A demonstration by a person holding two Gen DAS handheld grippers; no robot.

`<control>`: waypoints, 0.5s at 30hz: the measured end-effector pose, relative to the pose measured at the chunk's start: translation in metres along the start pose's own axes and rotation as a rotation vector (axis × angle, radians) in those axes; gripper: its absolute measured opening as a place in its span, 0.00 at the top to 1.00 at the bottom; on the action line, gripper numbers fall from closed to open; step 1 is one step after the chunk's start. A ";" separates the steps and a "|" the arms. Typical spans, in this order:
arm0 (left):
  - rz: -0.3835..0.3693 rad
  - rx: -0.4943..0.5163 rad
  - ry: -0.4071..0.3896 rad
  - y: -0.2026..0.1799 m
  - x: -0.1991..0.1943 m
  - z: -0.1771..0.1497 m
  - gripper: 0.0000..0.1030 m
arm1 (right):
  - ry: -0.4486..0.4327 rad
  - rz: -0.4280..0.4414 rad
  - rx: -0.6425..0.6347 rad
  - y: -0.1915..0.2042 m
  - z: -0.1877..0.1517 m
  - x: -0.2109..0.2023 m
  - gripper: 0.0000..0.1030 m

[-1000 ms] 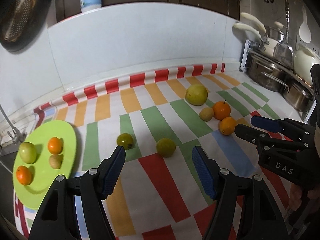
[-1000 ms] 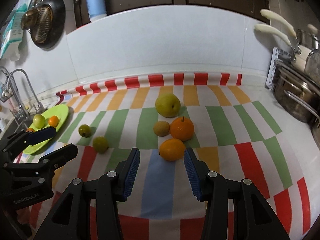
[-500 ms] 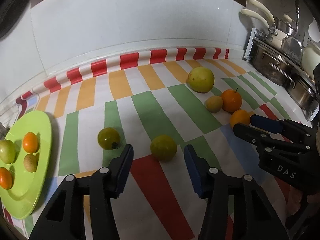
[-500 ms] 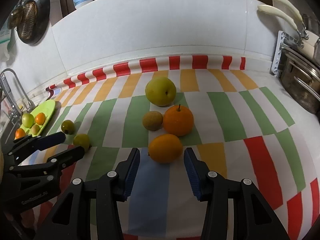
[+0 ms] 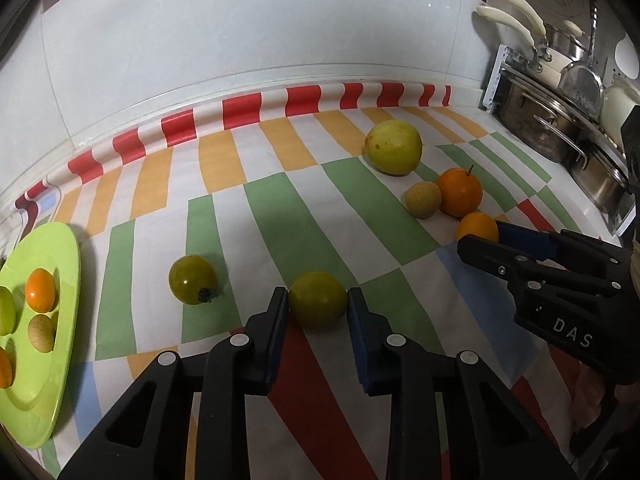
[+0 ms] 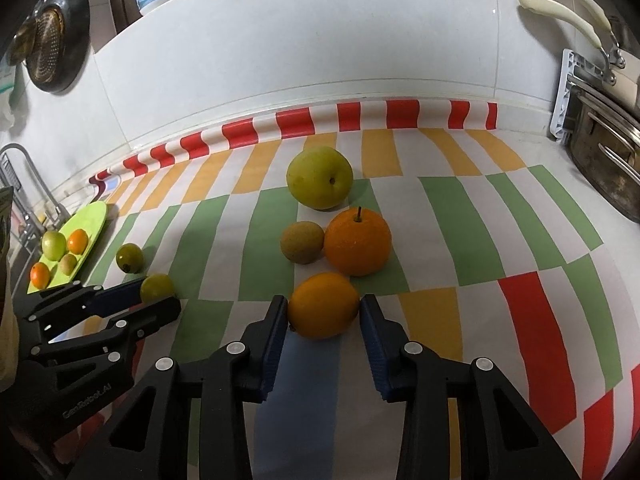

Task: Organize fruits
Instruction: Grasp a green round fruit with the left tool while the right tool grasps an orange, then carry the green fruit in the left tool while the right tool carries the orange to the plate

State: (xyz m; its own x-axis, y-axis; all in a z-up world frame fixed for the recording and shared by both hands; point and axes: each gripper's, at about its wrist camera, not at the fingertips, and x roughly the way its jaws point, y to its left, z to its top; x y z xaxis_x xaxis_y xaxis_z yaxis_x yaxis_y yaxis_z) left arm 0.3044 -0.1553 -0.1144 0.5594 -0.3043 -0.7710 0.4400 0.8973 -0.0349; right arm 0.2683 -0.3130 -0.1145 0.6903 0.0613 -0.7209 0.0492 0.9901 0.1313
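The left gripper [image 5: 318, 300] points down at the striped cloth [image 5: 280, 216] with a yellow-green round fruit [image 5: 318, 299] set squarely between its two blue-padded fingers; both pads press against the fruit's sides, so the jaws are drawn in to the fruit's width and grip it while it rests on the cloth at the edge of a red stripe. Just to the left of that fruit, apart from the gripper, lies a second green fruit with a dark stem end [image 5: 193, 279]. Farther left a lime-green plate [image 5: 48, 392] carries two small orange fruits, a pale green one and a brownish one. The right gripper [image 6: 323, 310] is closing on a small orange citrus [image 6: 323, 305] that lies between its pads; the left pad touches the fruit's side and the right pad sits at the very edge of it, though whether it presses I cannot tell. This citrus sits on the cloth, at the far end of a pale blue stripe. Just behind it stand a larger orange with a short stalk [image 6: 357, 242] and a brown kiwi-like fruit [image 6: 302, 242], the two touching one another, and behind those a big yellow-green pear-like fruit [image 6: 319, 178] near the red-and-white border by the white wall. Steel pots [image 5: 540, 128] stand at the right end of the counter, well apart from the fruit.
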 end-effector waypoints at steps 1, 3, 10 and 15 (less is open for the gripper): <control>-0.001 0.000 0.000 0.000 -0.001 0.000 0.71 | -0.007 -0.004 -0.006 0.001 0.000 -0.001 0.63; -0.004 -0.003 -0.006 0.001 -0.003 0.000 0.71 | -0.018 -0.010 -0.020 0.003 -0.001 -0.005 0.63; -0.006 -0.008 -0.041 0.002 -0.020 0.000 0.71 | -0.044 0.007 -0.034 0.012 -0.001 -0.020 0.63; 0.003 -0.017 -0.074 0.004 -0.039 -0.001 0.71 | -0.062 0.023 -0.051 0.022 -0.001 -0.032 0.63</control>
State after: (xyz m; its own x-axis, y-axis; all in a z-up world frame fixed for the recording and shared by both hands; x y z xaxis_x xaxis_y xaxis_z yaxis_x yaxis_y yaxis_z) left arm 0.2838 -0.1392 -0.0855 0.6111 -0.3239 -0.7223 0.4267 0.9033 -0.0441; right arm 0.2461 -0.2932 -0.0894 0.7341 0.0775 -0.6746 -0.0030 0.9938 0.1109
